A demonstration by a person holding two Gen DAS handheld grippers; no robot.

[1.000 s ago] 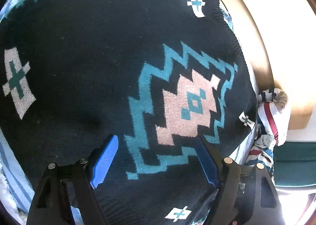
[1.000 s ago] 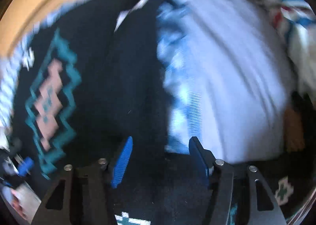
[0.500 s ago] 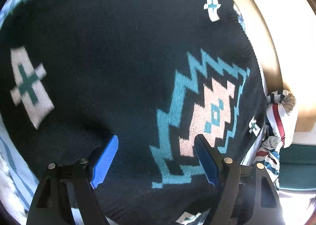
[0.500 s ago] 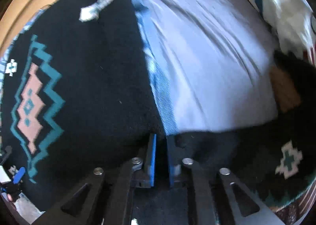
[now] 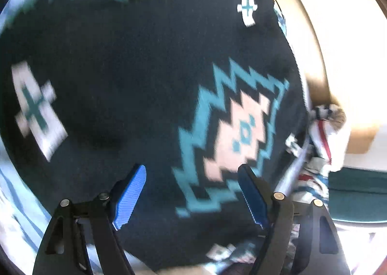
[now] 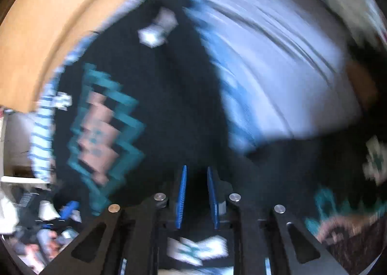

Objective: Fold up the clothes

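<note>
Blue ribbed pads point(image 5: 129, 196) of the left gripper point(image 5: 193, 196) stand wide apart, nothing pinched, hovering over the black knit sweater point(image 5: 135, 76). Sweater fills most of the left wrist view; teal zigzag diamond with pink centre point(image 5: 239, 130) sits just ahead of the right-hand pad, white cross motif point(image 5: 36, 110) off to the left. Sweater lies on a blue-and-white striped fabric point(image 5: 14, 205) showing at the lower left edge. Beyond the sweater's right edge, a bunched red-white-blue cloth point(image 5: 324, 134), then a tan wooden board point(image 5: 307, 33).

Right gripper point(image 6: 196, 196): jaws closing, pads nearly together with dark sweater fabric point(image 6: 169, 96) between them; view is motion-blurred, so actual contact is hard to confirm. Past it, a pale blue garment point(image 6: 278, 76) lies beside the sweater, touching its edge. Tan board point(image 6: 48, 21) curves along the upper left.
</note>
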